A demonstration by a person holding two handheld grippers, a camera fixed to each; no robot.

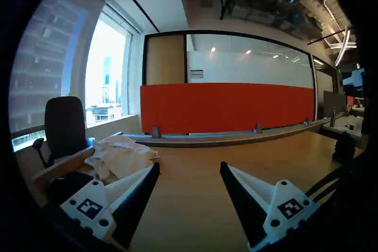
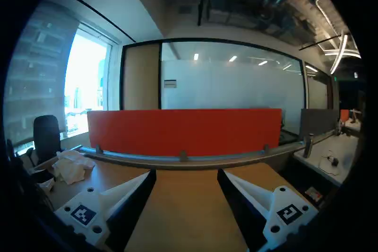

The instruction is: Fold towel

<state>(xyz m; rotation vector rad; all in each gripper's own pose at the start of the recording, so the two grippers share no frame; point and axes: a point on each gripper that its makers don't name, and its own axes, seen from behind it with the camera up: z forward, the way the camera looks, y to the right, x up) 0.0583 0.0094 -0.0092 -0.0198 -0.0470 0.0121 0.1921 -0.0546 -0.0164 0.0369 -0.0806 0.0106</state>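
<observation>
Yeah, left tool [image 1: 189, 167] and right tool [image 2: 185, 174] both spread wide, holding nothing. The crumpled cream cloth towel [image 1: 120, 155] sits bunched on the light wooden worktop [image 1: 264, 150], off left near the black office chair [image 1: 65, 126].

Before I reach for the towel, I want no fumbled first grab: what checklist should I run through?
1. Left gripper open, holding nothing: ok.
2. Right gripper open, holding nothing: ok.
3. Towel in sight: ok, on the desk to the left, by the black chair.
4. Towel spread flat: not ok, crumpled in a heap.
5. Towel corners findable: cannot tell.
6. Grippers at the towel: not ok, both apart from it.
</observation>
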